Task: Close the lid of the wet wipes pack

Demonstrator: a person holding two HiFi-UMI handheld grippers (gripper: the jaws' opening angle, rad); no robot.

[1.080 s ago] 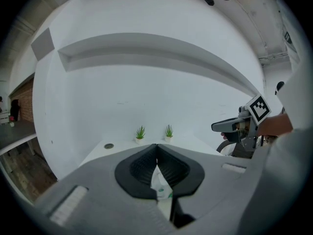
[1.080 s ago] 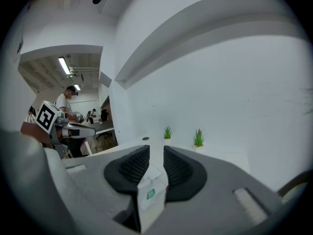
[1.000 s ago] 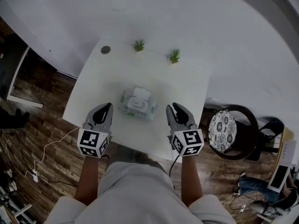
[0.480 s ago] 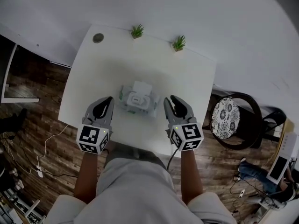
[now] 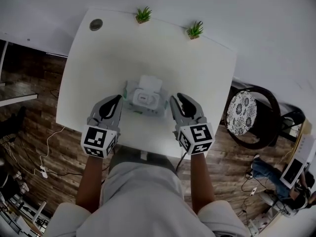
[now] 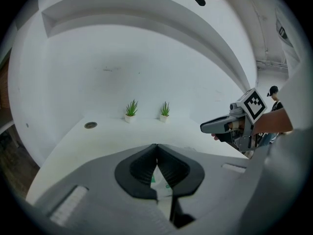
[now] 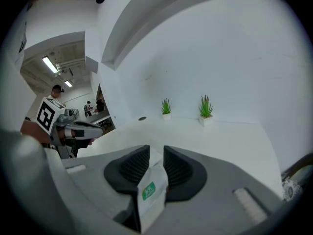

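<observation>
wet wipes pack (image 5: 143,98) sat in the middle of the white table (image 5: 197,68), its lid (image 5: 150,83) stood open, your left gripper (image 5: 118,99) pinched its left end, your right gripper (image 5: 174,99) pinched its right end, little plant (image 5: 143,15) at the far edge

The left gripper (image 5: 117,99) and right gripper (image 5: 175,99), a second ago well short of the pack (image 5: 143,98) by the desk's (image 5: 98,63) near edge, now flank it closely, one at each end. The pack's right edge now lies between the right fingers (image 7: 131,166).
</observation>
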